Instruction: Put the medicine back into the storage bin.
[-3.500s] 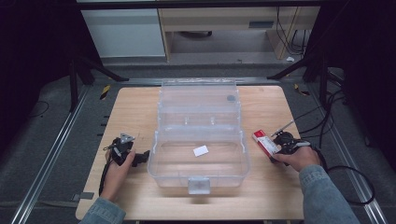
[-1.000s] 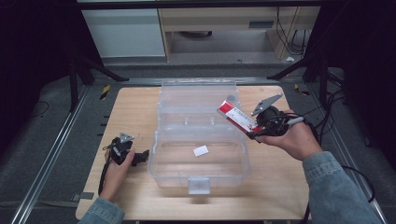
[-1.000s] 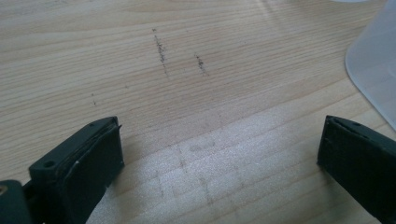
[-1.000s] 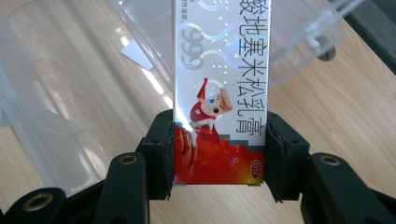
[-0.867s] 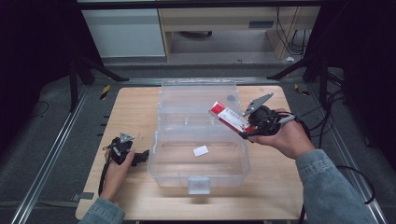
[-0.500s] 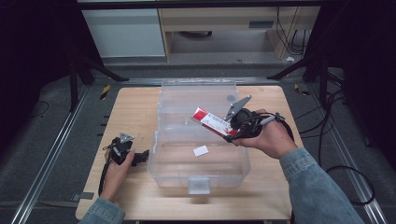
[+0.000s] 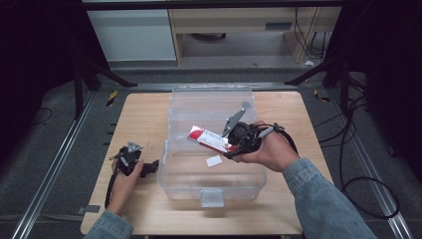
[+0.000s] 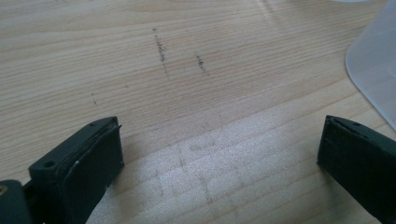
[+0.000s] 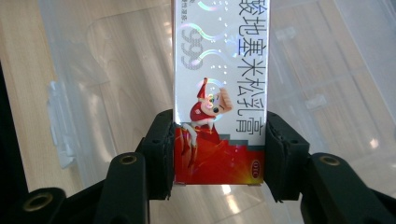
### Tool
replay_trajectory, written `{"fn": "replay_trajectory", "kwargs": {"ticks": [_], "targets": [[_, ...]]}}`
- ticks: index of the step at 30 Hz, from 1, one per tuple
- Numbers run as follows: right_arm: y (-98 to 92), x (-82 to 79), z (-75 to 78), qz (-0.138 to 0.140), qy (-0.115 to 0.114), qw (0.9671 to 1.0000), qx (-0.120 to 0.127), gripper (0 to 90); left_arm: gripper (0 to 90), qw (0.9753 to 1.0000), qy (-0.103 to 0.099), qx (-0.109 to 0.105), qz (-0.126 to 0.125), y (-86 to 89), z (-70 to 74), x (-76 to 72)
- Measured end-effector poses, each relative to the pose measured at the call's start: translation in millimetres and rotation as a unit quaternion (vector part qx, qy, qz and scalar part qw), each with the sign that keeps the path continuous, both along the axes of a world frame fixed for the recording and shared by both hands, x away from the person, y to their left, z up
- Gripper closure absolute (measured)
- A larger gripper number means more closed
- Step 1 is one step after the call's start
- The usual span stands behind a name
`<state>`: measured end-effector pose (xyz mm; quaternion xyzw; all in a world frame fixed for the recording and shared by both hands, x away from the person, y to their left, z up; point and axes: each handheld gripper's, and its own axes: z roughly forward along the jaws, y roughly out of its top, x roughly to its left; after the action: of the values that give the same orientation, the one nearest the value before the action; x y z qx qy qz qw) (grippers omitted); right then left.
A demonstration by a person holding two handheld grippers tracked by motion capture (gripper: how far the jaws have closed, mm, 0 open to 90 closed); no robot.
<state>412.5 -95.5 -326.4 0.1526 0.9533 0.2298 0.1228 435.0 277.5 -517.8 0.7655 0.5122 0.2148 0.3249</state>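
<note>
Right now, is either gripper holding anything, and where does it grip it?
The right gripper clamps a red-and-white ointment box by its two long sides, near its red end. The left gripper is open, holding nothing.

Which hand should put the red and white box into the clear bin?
Right. The right gripper already clamps the red and white box above the open clear bin. The left gripper rests open on the table, beside the bin.

My view: both sleeves blue denim. Left gripper [image 7: 152, 167] blk, grey 3-cornered plate on top, blk cable trailing. Right gripper [image 9: 219, 154] blk jaws w/ brass screw inserts, grey plate, blk cables.
</note>
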Motion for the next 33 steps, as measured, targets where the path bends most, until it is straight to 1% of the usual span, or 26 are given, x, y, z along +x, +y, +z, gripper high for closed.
{"fn": "replay_trajectory", "kwargs": {"ticks": [6, 8, 9, 15, 19, 24, 25, 33], "targets": [[12.8, -2.0, -3.4, 0.023, 0.003, 0.9997, -0.005, 51.5, 0.0, 1.0000, -0.001, -0.002, 0.001, -0.3, -0.1, 0.1], [15.2, -2.9, -3.8, 0.024, 0.004, 0.9997, -0.006, 51.5, 0.0, 1.0000, -0.001, -0.002, 0.001, -0.2, -0.2, 0.1], [20.2, -3.3, -5.2, 0.030, 0.004, 0.9995, -0.008, 51.5, 0.0, 1.0000, -0.001, -0.002, 0.001, -0.2, -0.1, 0.1], [32.3, -4.8, -10.8, 0.048, 0.007, 0.9987, -0.018, 51.5, 0.0, 1.0000, -0.001, -0.002, 0.000, -0.2, -0.2, 0.1], [39.5, -6.7, -13.8, 0.055, 0.013, 0.9981, -0.023, 51.5, 0.0, 1.0000, -0.001, -0.002, 0.000, -0.1, -0.2, 0.2], [49.2, -8.4, -16.5, 0.069, 0.016, 0.9970, -0.030, 51.5, 0.0, 1.0000, -0.001, -0.002, 0.000, -0.1, -0.2, 0.2], [51.0, -8.4, -17.8, 0.076, 0.017, 0.9965, -0.031, 51.5, 0.0, 1.0000, -0.001, -0.002, 0.000, -0.2, -0.2, 0.2], [62.9, -8.6, -29.2, 0.094, 0.027, 0.9940, -0.050, 51.5, 0.0, 1.0000, -0.001, -0.002, -0.001, -0.1, -0.2, 0.3]]}}
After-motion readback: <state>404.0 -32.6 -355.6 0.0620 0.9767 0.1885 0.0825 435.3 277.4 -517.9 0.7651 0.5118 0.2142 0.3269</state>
